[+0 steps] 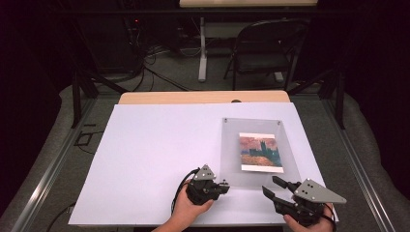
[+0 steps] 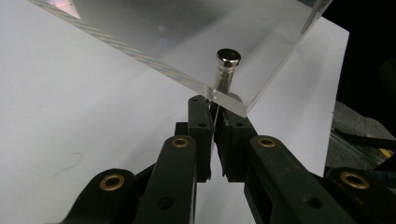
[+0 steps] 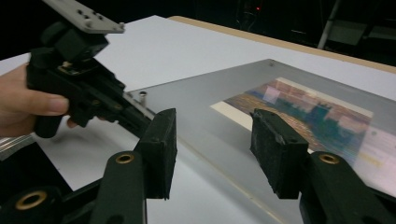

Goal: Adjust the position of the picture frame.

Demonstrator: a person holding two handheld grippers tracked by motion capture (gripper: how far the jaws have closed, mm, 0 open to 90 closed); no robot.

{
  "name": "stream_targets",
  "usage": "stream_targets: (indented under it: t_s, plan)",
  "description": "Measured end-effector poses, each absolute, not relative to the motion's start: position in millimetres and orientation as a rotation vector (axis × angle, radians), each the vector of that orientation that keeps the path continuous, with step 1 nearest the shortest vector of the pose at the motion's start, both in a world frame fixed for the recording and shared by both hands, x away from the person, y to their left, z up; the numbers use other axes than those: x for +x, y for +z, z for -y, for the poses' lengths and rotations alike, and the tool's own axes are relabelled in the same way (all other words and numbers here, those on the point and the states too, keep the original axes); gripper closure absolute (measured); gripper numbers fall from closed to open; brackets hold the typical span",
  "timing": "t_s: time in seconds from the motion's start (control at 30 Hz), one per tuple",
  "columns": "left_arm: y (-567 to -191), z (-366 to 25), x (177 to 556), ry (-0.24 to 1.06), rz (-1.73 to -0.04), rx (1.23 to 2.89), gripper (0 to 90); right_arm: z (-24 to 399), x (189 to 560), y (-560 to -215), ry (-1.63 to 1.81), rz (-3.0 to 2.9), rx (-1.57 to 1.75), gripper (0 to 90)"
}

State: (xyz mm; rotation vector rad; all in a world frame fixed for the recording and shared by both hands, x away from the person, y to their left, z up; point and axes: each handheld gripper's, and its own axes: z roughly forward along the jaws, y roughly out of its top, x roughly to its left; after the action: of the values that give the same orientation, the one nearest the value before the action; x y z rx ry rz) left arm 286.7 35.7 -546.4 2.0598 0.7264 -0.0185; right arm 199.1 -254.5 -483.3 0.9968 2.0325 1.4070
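A clear acrylic panel (image 1: 232, 145) lies flat on the white tabletop (image 1: 154, 159), with a picture of a sunset and buildings (image 1: 261, 152) under it. A metal stud (image 2: 227, 65) stands at its near left corner. My left gripper (image 1: 226, 183) is shut with its tips right at that corner (image 2: 214, 105), just below the stud; a thin bright sliver shows between the pads. My right gripper (image 1: 273, 186) is open at the panel's near edge, right of the left one. Its jaws (image 3: 212, 126) hover above the panel (image 3: 196, 98), gripping nothing, with the picture (image 3: 303, 107) beyond.
The white sheet covers a wooden table whose far edge (image 1: 203, 97) shows bare. Small studs (image 1: 226, 119) mark the panel's far corners. A folding chair (image 1: 270, 43) and cables stand on the floor behind. Metal rails (image 1: 53, 164) run along both sides.
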Motion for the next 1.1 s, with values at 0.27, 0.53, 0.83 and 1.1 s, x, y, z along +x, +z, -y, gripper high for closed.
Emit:
stream_targets:
  t_s: [0.27, 0.53, 0.83, 1.1]
  plan:
    - [-541.6, -39.5, 306.0, 0.007, -0.767, 2.035, 85.0, 248.0, 200.6, -489.5, 1.392, -2.07, 0.99, 50.8]
    - [-530.0, -52.8, 328.9, 0.041, -0.825, 1.987, 85.0, 253.2, 202.5, -497.5, 1.387, -2.085, 1.035, 53.3]
    - [-519.0, -62.4, 341.6, 0.066, -0.85, 1.956, 85.1, 257.8, 204.3, -506.9, 1.328, -2.111, 1.087, 58.5]
    - [-516.9, -66.5, 347.0, 0.061, -0.868, 1.945, 84.9, 275.4, 208.6, -512.4, 1.269, -2.077, 1.17, 60.0]
